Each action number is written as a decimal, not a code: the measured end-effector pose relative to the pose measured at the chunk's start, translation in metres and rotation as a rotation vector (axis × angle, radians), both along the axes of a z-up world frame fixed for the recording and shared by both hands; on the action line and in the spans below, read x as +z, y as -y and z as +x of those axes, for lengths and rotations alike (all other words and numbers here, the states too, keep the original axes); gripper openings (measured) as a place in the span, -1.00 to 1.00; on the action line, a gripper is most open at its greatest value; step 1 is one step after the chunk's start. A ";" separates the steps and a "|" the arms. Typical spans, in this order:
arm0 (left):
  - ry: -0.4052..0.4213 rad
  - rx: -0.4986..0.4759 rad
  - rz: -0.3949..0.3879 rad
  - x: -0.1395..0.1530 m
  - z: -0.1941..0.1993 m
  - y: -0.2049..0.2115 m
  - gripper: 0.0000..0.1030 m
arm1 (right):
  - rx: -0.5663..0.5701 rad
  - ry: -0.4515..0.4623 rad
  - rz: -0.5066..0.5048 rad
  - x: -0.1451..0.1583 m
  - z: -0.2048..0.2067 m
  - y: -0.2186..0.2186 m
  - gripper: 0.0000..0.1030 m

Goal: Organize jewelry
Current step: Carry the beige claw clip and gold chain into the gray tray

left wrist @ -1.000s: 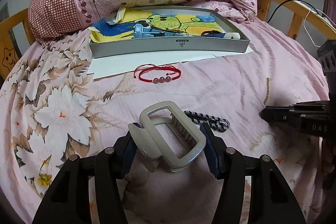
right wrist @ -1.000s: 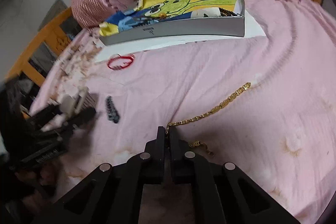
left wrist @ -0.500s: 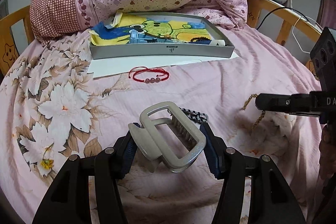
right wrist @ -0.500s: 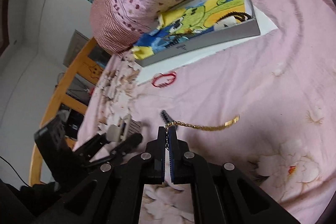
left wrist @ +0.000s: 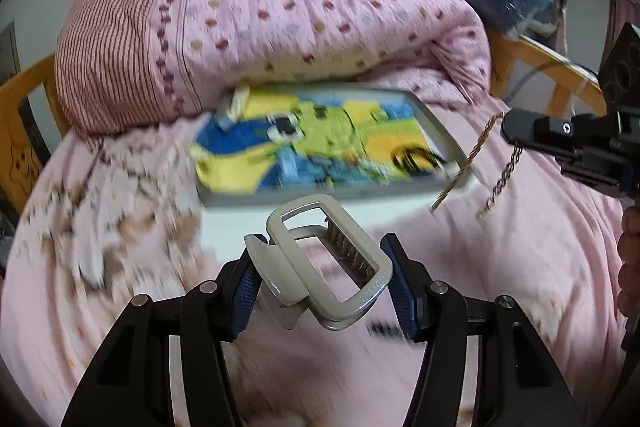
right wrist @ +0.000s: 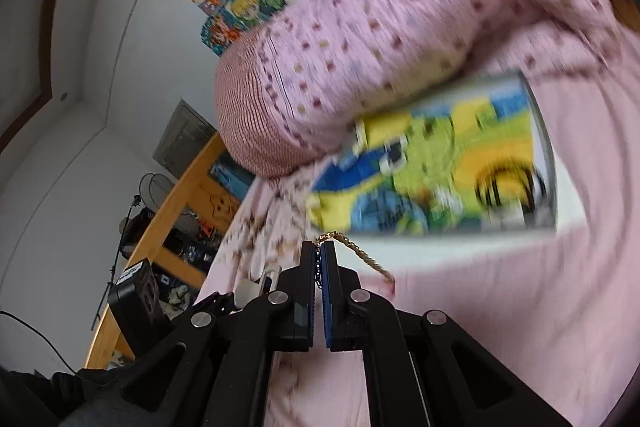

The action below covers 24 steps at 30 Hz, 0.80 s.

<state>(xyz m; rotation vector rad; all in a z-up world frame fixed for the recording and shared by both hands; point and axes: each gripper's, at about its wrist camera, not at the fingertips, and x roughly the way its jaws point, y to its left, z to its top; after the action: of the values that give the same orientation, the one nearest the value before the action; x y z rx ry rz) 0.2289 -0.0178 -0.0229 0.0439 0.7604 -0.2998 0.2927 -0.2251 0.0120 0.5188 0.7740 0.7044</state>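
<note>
My left gripper is shut on a grey hair claw clip, its blue pads pressing both sides, held above the pink bedspread. A gold chain dangles from my right gripper at the right of the left wrist view, near the right corner of the grey tray. In the right wrist view my right gripper is shut on the gold chain, which hangs to the right of the fingertips. The grey tray, lined with a yellow and blue cartoon cloth, lies ahead. A dark bracelet rests inside it.
A rolled pink dotted quilt lies behind the tray. A wooden bed rail runs along the left, another rail at the back right. A dark braided band lies on the bedspread behind my left fingers. A person's hand is at the right edge.
Both grippers have risen and come closer to the tray. The gold chain has left the bedspread and now hangs from the right gripper. The red bracelet has dropped out of view.
</note>
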 end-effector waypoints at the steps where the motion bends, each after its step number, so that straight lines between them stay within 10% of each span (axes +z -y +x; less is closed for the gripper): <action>1: 0.006 0.007 0.005 0.004 0.014 -0.001 0.02 | -0.002 0.009 -0.010 0.003 0.013 -0.003 -0.93; 10: 0.006 0.085 0.023 -0.005 0.102 -0.019 0.02 | -0.048 -0.030 -0.095 -0.020 0.105 -0.016 -0.93; 24: -0.067 0.120 -0.009 -0.053 0.150 -0.025 0.02 | -0.095 -0.093 -0.318 -0.090 0.132 -0.022 -0.92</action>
<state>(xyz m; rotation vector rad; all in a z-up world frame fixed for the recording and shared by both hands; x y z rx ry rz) 0.3786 0.0074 -0.0757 -0.0202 0.8252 -0.1908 0.4246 -0.2032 -0.0776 0.2979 0.9225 0.4600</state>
